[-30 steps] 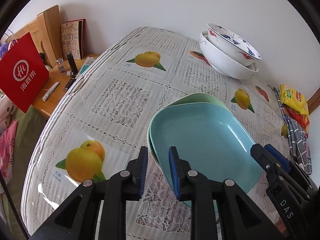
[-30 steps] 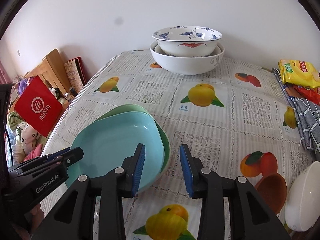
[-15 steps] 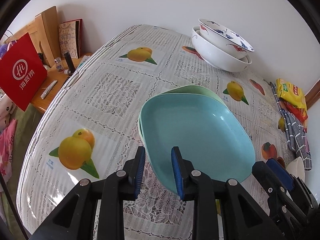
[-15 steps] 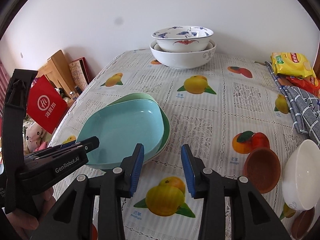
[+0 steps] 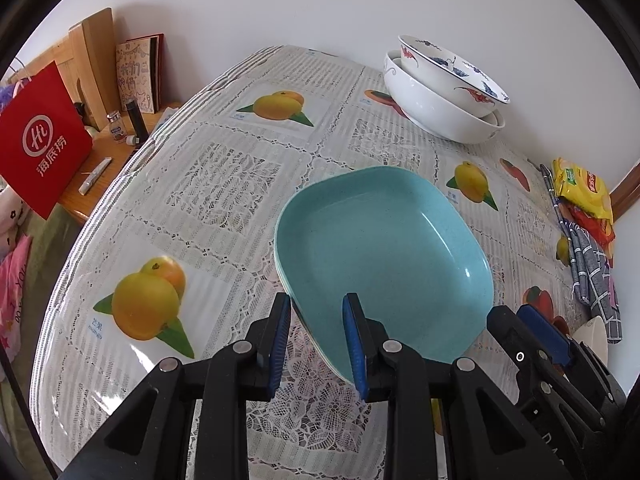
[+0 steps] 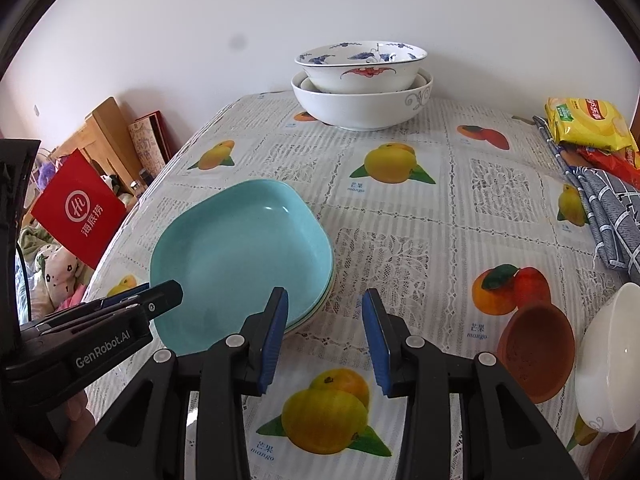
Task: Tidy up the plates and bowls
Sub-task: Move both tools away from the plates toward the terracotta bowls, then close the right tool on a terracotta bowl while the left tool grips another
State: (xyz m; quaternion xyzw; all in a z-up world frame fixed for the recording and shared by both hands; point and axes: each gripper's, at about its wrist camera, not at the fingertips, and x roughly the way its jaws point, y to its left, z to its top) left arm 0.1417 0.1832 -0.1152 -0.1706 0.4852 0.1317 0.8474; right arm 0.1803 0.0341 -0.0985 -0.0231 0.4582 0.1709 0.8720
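Near the table's centre, on the fruit-print cloth (image 6: 400,240), sat the teal plate (image 6: 240,248), topmost of a nested stack; a paler green plate's edge (image 6: 326,292) showed just under it. Toward twelve o'clock, by the wall, a patterned bowl (image 6: 360,66) rested inside a larger white bowl (image 6: 360,108). At about four o'clock from the stack lay a brown bowl (image 6: 536,348), and just beyond it a white bowl (image 6: 612,360) at the table's edge.

Handling, as judged: the plates look stiff, light and smooth, probably melamine or plastic, so liable to slide on each other. The raised rim is the only hold; a pinch across the near corner seems best. The ceramic bowls look heavier and chip-prone; grip those by the rim as well.

Pose: the left gripper (image 5: 316,340) pointed steeply down, its fingers straddling the teal plate's near rim, one outside and one over the inner face. The fingers stood a little apart, and whether the pads actually pressed the rim could not be told. The right gripper (image 6: 325,334) tilted downward likewise, its fingers spread over bare cloth just right of the stack, holding nothing. A hand (image 6: 60,440) showed dimly beneath the left tool.
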